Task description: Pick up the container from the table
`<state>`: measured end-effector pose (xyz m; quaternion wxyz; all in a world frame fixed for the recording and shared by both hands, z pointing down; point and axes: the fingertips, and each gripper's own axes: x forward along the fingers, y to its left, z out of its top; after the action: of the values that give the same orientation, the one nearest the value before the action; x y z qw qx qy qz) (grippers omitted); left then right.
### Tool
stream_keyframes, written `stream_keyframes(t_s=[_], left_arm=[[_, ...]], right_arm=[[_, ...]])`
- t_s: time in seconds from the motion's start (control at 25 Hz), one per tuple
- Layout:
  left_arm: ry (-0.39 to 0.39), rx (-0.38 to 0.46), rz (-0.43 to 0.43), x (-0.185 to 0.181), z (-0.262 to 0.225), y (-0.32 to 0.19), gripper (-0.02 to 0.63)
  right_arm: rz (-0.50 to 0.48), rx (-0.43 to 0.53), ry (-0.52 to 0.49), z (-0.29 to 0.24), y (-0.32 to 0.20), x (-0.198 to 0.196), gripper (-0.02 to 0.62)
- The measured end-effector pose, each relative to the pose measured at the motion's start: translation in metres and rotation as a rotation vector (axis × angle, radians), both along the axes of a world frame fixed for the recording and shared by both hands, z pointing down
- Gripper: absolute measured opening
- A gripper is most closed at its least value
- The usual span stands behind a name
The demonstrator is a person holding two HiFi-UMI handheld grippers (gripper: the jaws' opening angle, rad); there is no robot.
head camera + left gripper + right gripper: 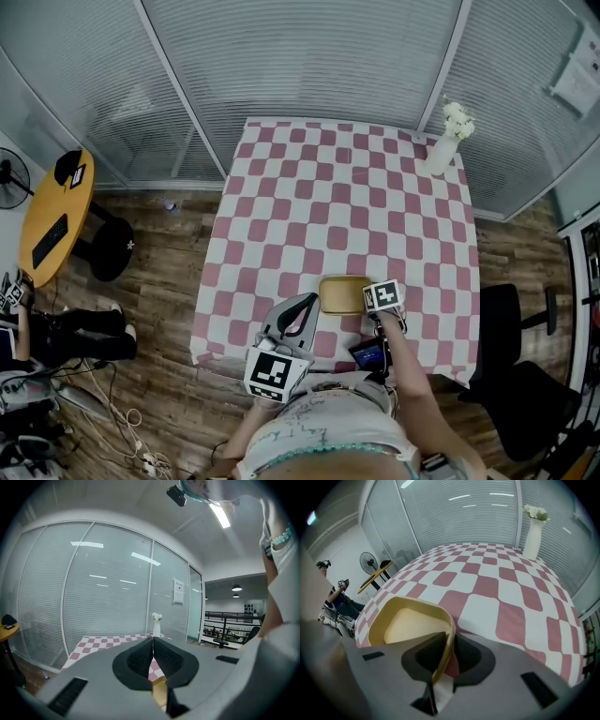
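**Q:** What is lying nearest the lens?

**A:** The right gripper (447, 641), whose dark ribbed jaws are closing on the near rim of the shallow yellow plastic container (410, 623), one jaw inside the wall and one outside.

**Q:** Where is that container sitting?

**A:** It is sitting on the pink-and-white checked table (347, 206), at the end opposite the white flower vase (441, 150) and well apart from it.

**Q:** What is the left gripper (152, 656) doing?

**A:** It is hovering just beside the container, on the side away from the vase. Its jaws are meeting at the tips and holding nothing.

**Q:** How far along is the task?

**A:** The reach and the grasp are looking complete. The container is appearing to rest on the cloth, though a slight tilt cannot be ruled out, so the lift itself is probably what remains.
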<state>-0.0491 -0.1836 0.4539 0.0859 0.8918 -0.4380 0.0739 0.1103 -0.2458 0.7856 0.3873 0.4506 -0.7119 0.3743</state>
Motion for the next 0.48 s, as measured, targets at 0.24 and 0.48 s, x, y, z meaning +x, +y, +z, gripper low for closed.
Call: stream_keyframes(t_s=[0.24,0.48], left_arm=[[-0.004,-0.009,0.0,-0.0003,0.0036,0.0027,0.015],[-0.002,-0.013,0.0,-0.0029,0.0054,0.0039,0.015]], right_arm=[[0.007,0.004,-0.005,0.0008,0.0011,0.0005,0.034],[0.068,0.027,-0.067,-0.0021,0.0003,0.0014,0.034]])
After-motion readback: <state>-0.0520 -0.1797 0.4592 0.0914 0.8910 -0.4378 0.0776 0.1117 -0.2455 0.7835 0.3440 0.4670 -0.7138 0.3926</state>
